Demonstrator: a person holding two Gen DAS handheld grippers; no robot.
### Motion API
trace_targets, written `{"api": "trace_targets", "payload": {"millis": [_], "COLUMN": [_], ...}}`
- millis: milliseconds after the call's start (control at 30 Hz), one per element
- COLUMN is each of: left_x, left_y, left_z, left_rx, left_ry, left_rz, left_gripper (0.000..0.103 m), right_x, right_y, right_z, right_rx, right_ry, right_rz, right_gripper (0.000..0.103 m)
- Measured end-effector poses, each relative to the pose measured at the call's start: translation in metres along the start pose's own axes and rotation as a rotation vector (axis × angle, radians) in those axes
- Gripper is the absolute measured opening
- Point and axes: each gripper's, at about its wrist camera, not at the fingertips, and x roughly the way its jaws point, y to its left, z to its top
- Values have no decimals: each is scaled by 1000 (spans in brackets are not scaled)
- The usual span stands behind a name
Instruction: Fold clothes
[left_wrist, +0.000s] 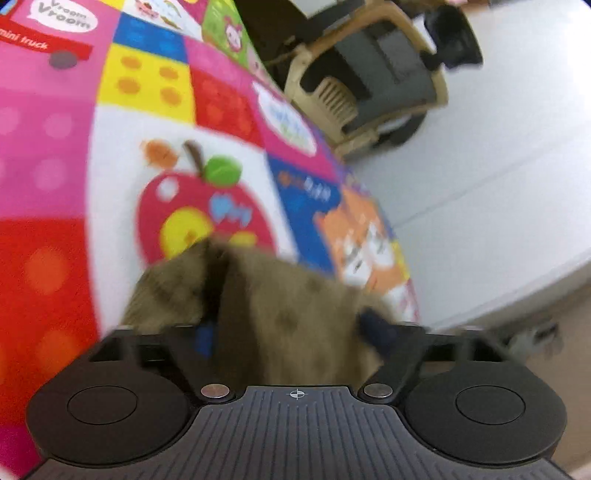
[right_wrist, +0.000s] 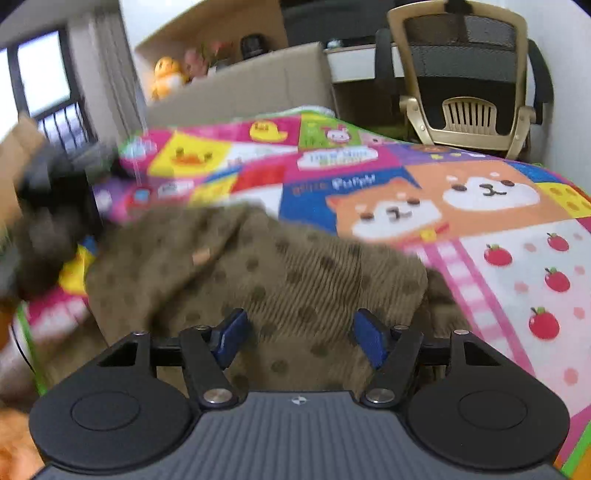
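An olive-brown ribbed garment (right_wrist: 295, 273) with dark dots lies crumpled on a colourful play mat (right_wrist: 480, 206). My right gripper (right_wrist: 300, 339) hovers low over its near edge. Its blue pads (right_wrist: 369, 341) stand well apart and the cloth lies loose between and below them. In the left wrist view a bunched part of the same garment (left_wrist: 266, 295) rises between the fingers of my left gripper (left_wrist: 291, 334). Those pads (left_wrist: 205, 338) are also spread, half hidden by blurred fabric, and I see no pinch. A dark blurred shape at the left of the right wrist view looks like the left gripper (right_wrist: 55, 206).
The play mat (left_wrist: 147, 110) extends far beyond the garment in both views. A beige and grey office chair (right_wrist: 469, 74) stands past the mat's far edge, also seen as the chair (left_wrist: 369, 85). A large cardboard box (right_wrist: 240, 88) with a plush toy (right_wrist: 166, 74) stands behind.
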Motion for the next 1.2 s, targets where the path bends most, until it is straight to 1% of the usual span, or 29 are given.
{"api": "trace_targets", "payload": {"millis": [67,100,133,167,200,233,267,300,333,400,433,467,567,633,667,700,733,767,800,833,900,933,1000,1067,1133,1167,1200], "left_x": [-14,-21,-27,-33,-38,-41,-42,-42,-39,-31,-24,-17,3,15,21,26,32,37,39,41,40,37,30,27,23,18,9], "left_y": [-3,-5,-7,-10,-13,-15,-15,-12,-10,-6,-7,-6,-3,-1,0,1,1,1,-1,-4,-9,-12,-16,-14,-5,2,5], "left_z": [9,12,14,12,9,5,0,-5,-10,-19,-21,-20,-13,-6,-2,1,7,13,22,31,46,52,55,47,36,31,28], "left_rx": [-23,-11,7,46,102,141,174,174,168,157,165,164,151,158,161,163,161,158,148,137,120,116,158,232,314,359,373], "left_ry": [-55,-62,-65,-82,-106,-99,-84,-48,-15,44,57,60,65,71,76,81,74,63,41,16,-32,-54,-76,-49,-10,-13,-26], "left_rz": [-62,-55,-39,7,67,95,112,85,63,27,39,48,63,76,82,87,88,89,80,69,37,13,26,127,284,353,369], "left_gripper": [63,63,63,65,71,75,82,90,93,94,94,94,94,89,83,82,82,82,77,75,75,74,72,70,69,66,69], "right_x": [-7,-12,-18,-24,-31,-39,-46,-51,-49,-47,-43,-34,-3,16,25,34,41,47,50,53,57,57,57,52,41,35,28], "right_y": [-2,-6,-9,-14,-20,-27,-36,-44,-52,-68,-74,-75,-69,-64,-63,-62,-63,-63,-64,-64,-63,-64,-65,-71,-78,-80,-81], "right_z": [-10,-11,-13,-14,-14,-14,-13,-13,-11,-7,-4,-2,6,15,22,32,43,53,64,75,89,89,86,72,60,56,54], "right_rx": [-24,-14,-3,13,48,92,142,190,231,313,344,346,303,260,239,225,222,215,202,189,137,108,50,9,-3,-8,-8], "right_ry": [-2,-3,-4,-6,-12,-23,-39,-53,-60,-76,-79,-67,-13,1,-1,-6,-13,-23,-41,-59,-90,-84,-65,-21,-6,-6,-19], "right_rz": [-16,-25,-34,-44,-54,-53,-44,-35,-28,-14,-6,1,14,19,17,18,18,16,7,-2,-43,-82,-158,-220,-264,-283,-292], "right_gripper": [65,65,65,65,65,65,65,65,66,66,65,65,65,60,57,48,45,43,41,41,40,40,40,43,47,47,47]}}
